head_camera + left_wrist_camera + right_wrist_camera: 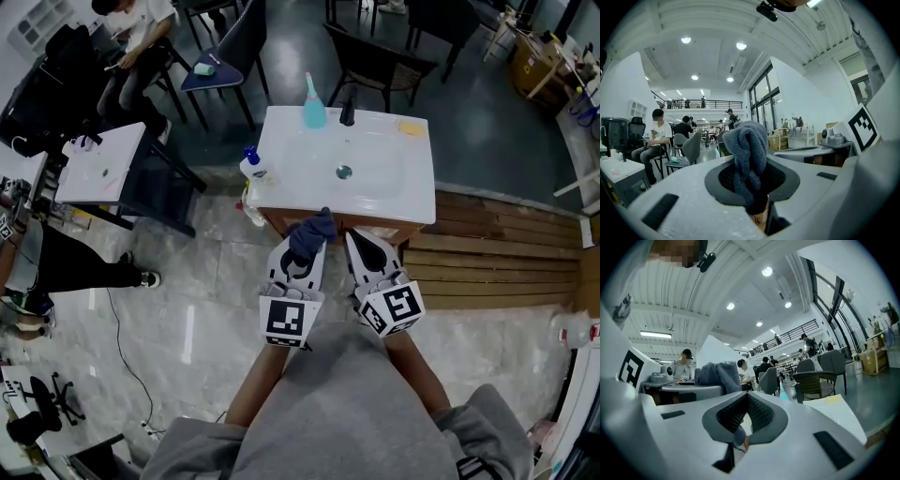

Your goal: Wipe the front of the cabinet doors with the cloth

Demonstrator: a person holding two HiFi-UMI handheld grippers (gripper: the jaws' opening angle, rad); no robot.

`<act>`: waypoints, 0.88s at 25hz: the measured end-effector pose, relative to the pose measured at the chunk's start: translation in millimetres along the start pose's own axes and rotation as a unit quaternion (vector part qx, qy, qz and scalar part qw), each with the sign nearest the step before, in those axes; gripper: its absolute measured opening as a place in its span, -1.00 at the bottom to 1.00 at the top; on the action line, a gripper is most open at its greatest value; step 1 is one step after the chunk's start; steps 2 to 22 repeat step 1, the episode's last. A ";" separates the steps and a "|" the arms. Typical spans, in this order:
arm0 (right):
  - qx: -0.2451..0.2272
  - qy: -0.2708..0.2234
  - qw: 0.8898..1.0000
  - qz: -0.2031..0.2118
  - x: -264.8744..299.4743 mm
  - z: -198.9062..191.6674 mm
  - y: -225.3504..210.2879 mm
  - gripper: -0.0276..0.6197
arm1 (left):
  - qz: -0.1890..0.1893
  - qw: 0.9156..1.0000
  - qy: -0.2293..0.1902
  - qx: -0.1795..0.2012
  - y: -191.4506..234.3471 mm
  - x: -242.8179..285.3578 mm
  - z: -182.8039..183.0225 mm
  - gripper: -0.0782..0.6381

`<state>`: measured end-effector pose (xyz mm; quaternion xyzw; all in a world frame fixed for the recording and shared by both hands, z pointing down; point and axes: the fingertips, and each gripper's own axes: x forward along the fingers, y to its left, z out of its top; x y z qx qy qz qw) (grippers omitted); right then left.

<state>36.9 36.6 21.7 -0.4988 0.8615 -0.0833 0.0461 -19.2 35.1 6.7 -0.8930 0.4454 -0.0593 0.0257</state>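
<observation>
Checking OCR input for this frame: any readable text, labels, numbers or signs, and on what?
No readable text in any view.
Marker cubes: black-and-white square patterns only, no words.
White bottle at the sink's left edge: label too small to read.

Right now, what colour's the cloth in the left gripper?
The cloth is blue-grey; best in left gripper view.
</observation>
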 end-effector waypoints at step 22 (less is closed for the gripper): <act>-0.002 0.000 1.000 0.001 -0.9 0.2 0.3 -0.89 | 0.000 1.000 -0.001 -0.001 -1.1 -0.1 0.7 -0.58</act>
